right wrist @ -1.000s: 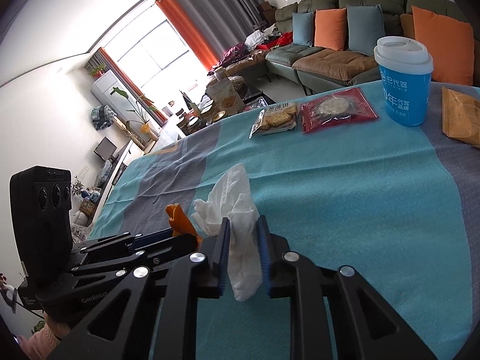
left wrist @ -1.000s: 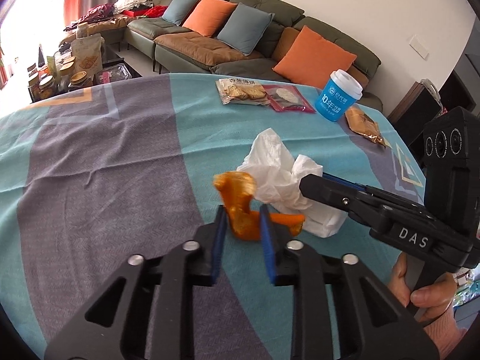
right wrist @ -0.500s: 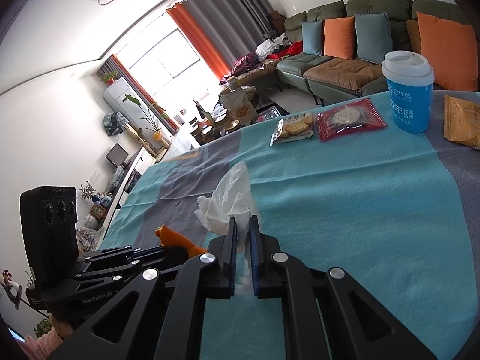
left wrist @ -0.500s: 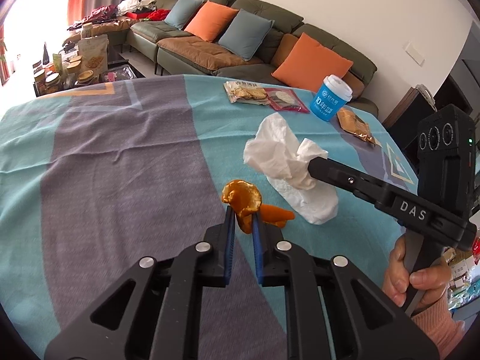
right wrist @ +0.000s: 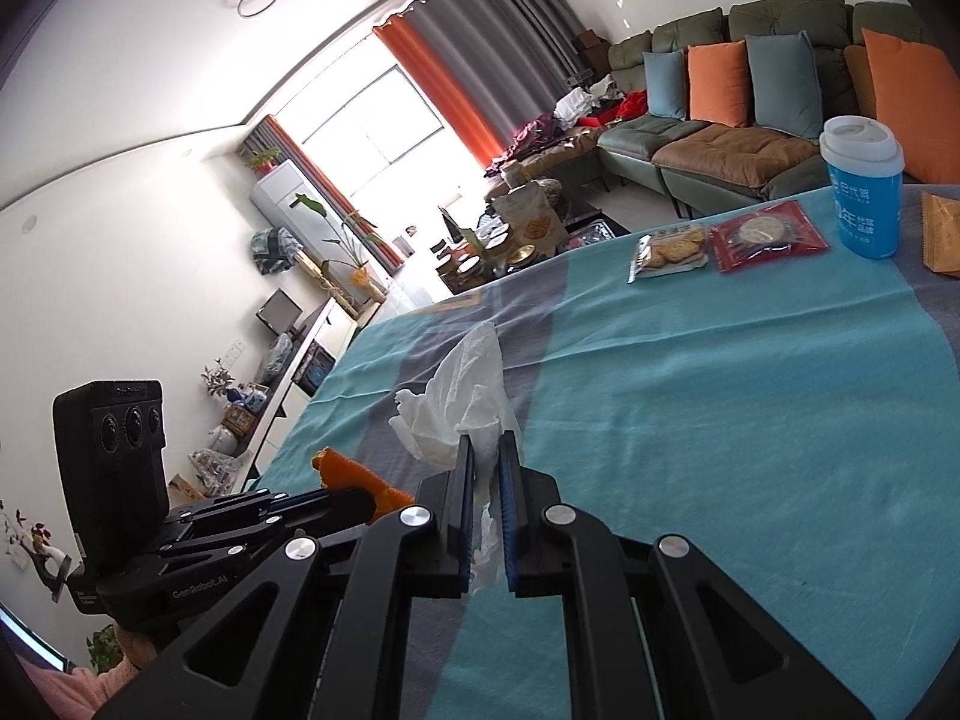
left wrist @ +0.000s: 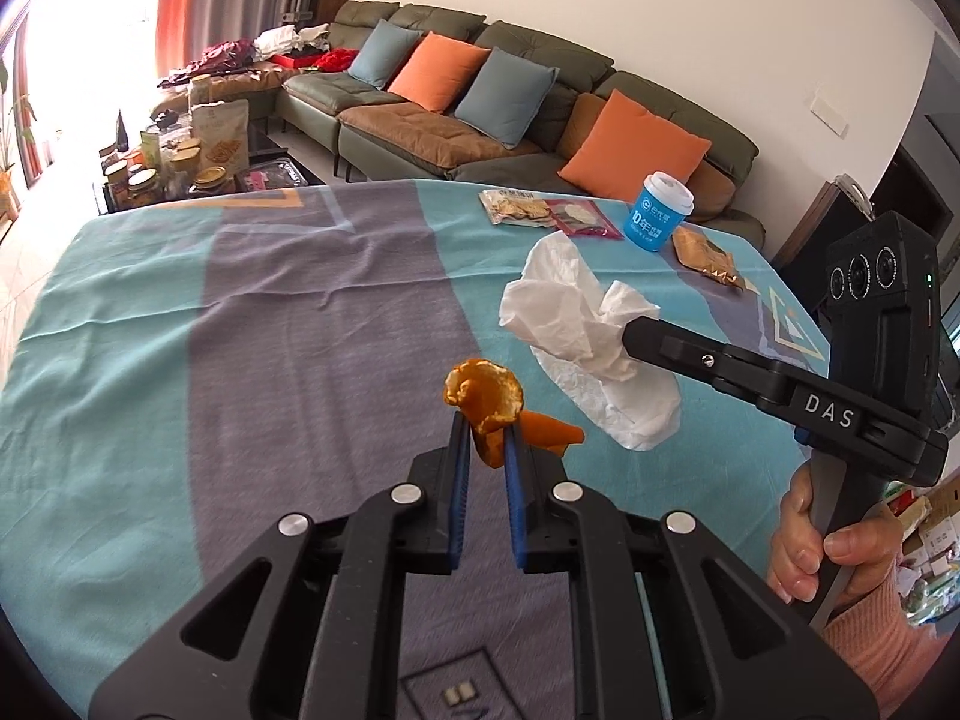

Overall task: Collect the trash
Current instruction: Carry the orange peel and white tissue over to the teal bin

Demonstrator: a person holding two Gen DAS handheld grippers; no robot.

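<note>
My left gripper [left wrist: 485,427] is shut on an orange peel [left wrist: 483,397] and holds it above the tablecloth. The peel also shows in the right wrist view [right wrist: 354,475]. My right gripper [right wrist: 485,445] is shut on a crumpled white tissue [right wrist: 462,399], lifted off the table. In the left wrist view the tissue [left wrist: 576,324] hangs from the right gripper's fingers [left wrist: 645,333], just right of and beyond the peel.
A table with a teal and grey cloth [left wrist: 240,330] lies below. At its far side are a blue paper cup [left wrist: 659,220], a cracker packet [left wrist: 517,208], a red snack packet [left wrist: 582,219] and an orange-brown packet [left wrist: 705,255]. A sofa [left wrist: 480,114] stands behind.
Both grippers have closed tighter on their items and lifted them off the table. The peel and the tissue now hang in the air.
</note>
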